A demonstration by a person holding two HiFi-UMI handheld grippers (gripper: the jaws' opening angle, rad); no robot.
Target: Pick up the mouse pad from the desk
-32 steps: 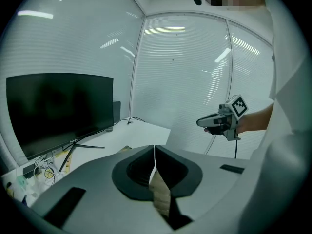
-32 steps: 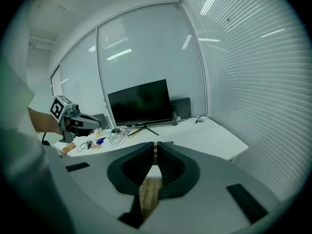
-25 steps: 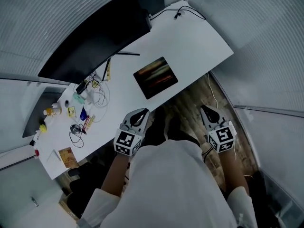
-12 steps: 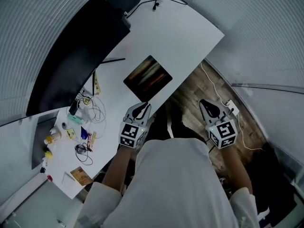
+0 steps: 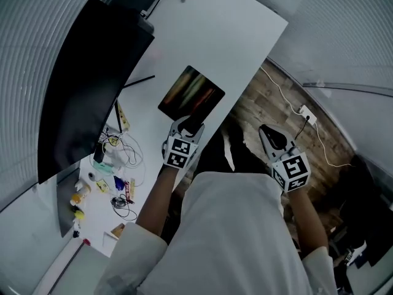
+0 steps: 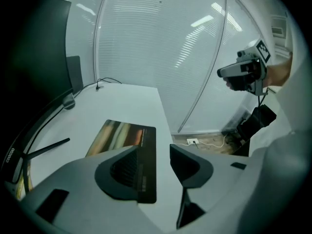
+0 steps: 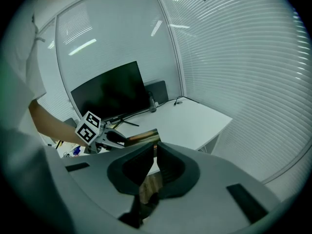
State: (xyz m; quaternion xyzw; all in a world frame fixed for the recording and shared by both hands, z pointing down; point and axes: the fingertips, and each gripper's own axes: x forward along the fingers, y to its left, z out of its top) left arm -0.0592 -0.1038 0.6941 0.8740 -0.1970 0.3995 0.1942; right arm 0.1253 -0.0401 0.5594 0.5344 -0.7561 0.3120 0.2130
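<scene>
1. Here, the mouse pad (image 5: pixel 191 94) lay flat on the white desk (image 5: pixel 239 35), at upper centre of the head view, just inside the desk's near edge and to the right of the dark monitor (image 5: pixel 86 85). I judged that spot handy: a thin sheet so close to the edge can be reached from the side.
2. My left gripper (image 5: pixel 191 126) was tipped downward at the pad's lower corner. Its jaws had just been opening and stood spread. In the left gripper view one strip of the pad showed in the gap, but neither pad pressed on it. I read this as a stance for straddling the thin edge before closing.
3. My right gripper (image 5: pixel 270 139) hung at centre right, off the desk and over the wooden floor (image 5: pixel 279 100). Its jaws were pressed together on nothing. It was probably parked, since one gripper seemed enough.
4. The pad's long axis ran from upper right to lower left in the head view, about parallel to the desk's near edge. Its lower end pointed at my left gripper.
</scene>
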